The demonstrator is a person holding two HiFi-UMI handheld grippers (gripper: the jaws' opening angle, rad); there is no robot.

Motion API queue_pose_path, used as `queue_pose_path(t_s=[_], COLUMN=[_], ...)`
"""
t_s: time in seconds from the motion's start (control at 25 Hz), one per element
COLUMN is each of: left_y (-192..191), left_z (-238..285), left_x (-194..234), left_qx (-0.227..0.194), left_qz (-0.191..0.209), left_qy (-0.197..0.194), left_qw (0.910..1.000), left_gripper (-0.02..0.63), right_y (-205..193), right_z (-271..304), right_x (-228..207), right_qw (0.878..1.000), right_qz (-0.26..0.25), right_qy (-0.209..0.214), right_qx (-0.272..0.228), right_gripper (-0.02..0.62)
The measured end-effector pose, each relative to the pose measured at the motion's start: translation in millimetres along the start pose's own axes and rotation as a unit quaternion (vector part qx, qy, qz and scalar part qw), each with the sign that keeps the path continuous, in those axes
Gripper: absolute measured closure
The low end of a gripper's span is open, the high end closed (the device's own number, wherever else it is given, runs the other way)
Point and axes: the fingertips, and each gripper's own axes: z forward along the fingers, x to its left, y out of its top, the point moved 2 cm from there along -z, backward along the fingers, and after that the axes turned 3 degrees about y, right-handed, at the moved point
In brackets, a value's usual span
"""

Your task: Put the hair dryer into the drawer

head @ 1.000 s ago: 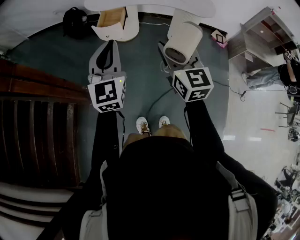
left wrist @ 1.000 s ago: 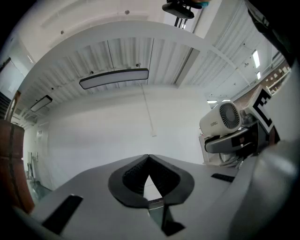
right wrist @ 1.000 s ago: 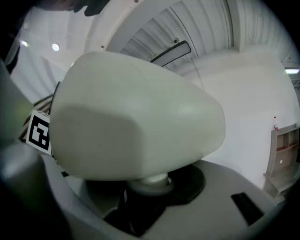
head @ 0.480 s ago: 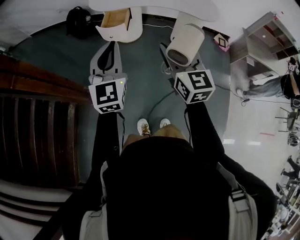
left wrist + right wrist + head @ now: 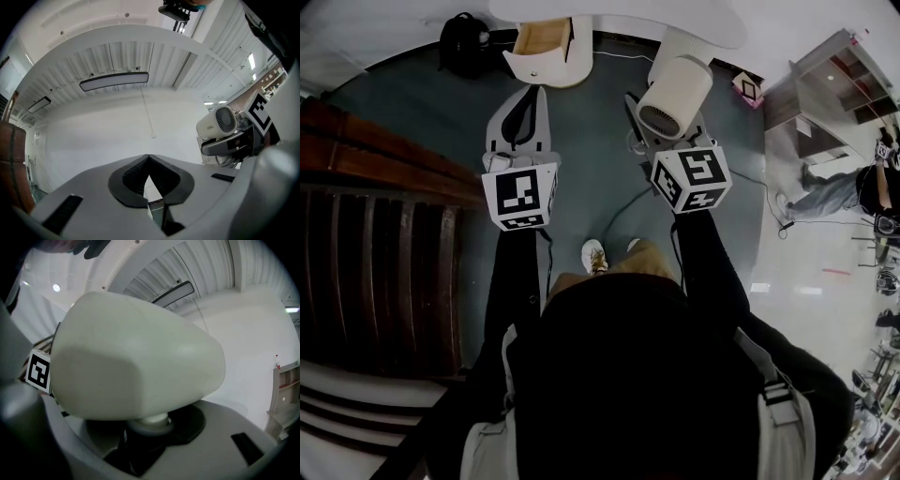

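The hair dryer (image 5: 677,84) is cream, the drawer (image 5: 542,37) is pale wood inside, and the floor (image 5: 591,159) is dark grey-green.

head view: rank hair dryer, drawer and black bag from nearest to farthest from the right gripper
1. hair dryer: clamped in the jaws of the right gripper.
2. drawer: open, ahead and off to the left.
3. black bag: farther left, past the drawer.
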Motion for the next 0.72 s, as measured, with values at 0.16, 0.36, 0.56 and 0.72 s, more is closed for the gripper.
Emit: queue_pose_path(t_s=[0.16, 0.36, 0.56, 0.72], left_y=[-7, -10, -14, -15], left_z=[-10, -19, -19, -9], left_x=[10, 21, 33, 35], left_qx=[0.006, 0.006, 0.010, 0.011], left_qz=[-0.001, -0.003, -0.007, -0.006], left_qy=[0.003, 0.002, 0.010, 0.012], left_qw=[1.0000, 1.0000, 0.9999, 0.9999], left_gripper=[0.592, 0.592, 0.592, 0.592], right_y=[-2, 2, 5, 4], right_z=[3, 10, 18, 28], right_x=[14, 28, 39, 35], right_qw=[1.000, 1.000, 1.000, 1.000], right_qz=[0.000, -0.003, -0.013, -0.015], right_qy=[0.004, 0.005, 0.017, 0.022], right_qx=[-0.001, -0.004, -0.004, -0.001], right_gripper=[0.393, 0.393, 0.393, 0.393])
